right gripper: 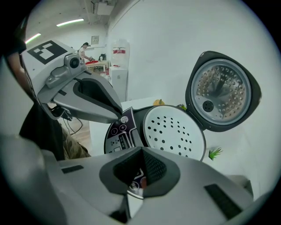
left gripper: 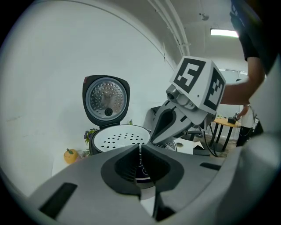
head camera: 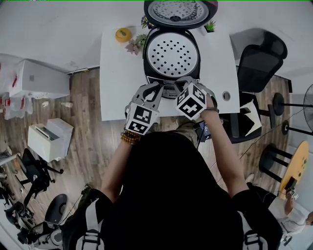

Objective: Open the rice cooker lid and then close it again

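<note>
White desk (head camera: 117,83): rice cooker (head camera: 171,53) lid (head camera: 178,12) stands open at 12 o'clock. At the cooker's 6 o'clock: left gripper (head camera: 156,89), right gripper (head camera: 182,83), jaws pressed together, empty.

- White worktop (head camera: 115,78), upper middle of the head view.
- Small orange fruit figure (head camera: 123,34) on its upper left corner, with flowers (head camera: 136,44) just beside it.
- Black office chair (head camera: 259,61), upper right.
- White box (head camera: 49,139) on the wooden floor (head camera: 90,122), left.

The black rice cooker (head camera: 171,58) stands on the white table, its lid (head camera: 178,12) raised upright.
</note>
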A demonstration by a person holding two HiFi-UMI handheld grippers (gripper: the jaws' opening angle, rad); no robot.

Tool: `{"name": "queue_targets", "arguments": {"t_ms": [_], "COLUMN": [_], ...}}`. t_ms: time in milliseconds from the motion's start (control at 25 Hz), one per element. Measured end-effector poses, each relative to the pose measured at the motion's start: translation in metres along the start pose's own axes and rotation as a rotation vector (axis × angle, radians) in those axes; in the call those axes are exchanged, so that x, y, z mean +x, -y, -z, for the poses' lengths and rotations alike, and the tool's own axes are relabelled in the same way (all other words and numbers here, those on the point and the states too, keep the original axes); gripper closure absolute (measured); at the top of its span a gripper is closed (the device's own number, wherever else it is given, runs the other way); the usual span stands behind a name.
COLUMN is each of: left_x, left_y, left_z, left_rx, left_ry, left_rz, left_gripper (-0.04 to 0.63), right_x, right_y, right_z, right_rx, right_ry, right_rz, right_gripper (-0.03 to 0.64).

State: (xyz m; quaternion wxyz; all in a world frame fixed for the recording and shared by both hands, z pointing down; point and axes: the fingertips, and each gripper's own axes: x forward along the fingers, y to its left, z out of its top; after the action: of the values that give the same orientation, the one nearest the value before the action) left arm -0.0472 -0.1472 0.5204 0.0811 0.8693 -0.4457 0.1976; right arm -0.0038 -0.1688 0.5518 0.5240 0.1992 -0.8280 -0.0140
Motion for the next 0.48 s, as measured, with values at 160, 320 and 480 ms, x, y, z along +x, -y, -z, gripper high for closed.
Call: {"name": "queue_targets", "arguments": {"t_ms": [160, 320, 480], "left_x": [0.0024, 0.0024, 0.0016], "left_y": [-0.0006, 0.0001, -0.0016], "left_z": [0.001, 0.0023, 0.0037], "left_rx": [-0.001, -0.004, -0.009], "left_ry": [-0.002, -0.01, -0.015], "left_rz": [0.002, 0.004, -0.002], "left_gripper": [0.56, 0.56, 0.56], "right_x": [-0.0015, -0.0062, -0.0091], "right_y": [0.0028, 0.0066, 0.0074], "right_z": [-0.0007, -0.0021, -0.0011], "right_rx": [0.067, 0.154, 0.184], "right_ry": [0.074, 0.163, 0.229], "right_rz": [0.062, 0.114, 0.175], "right_gripper": [0.589, 0.589, 0.589]}}
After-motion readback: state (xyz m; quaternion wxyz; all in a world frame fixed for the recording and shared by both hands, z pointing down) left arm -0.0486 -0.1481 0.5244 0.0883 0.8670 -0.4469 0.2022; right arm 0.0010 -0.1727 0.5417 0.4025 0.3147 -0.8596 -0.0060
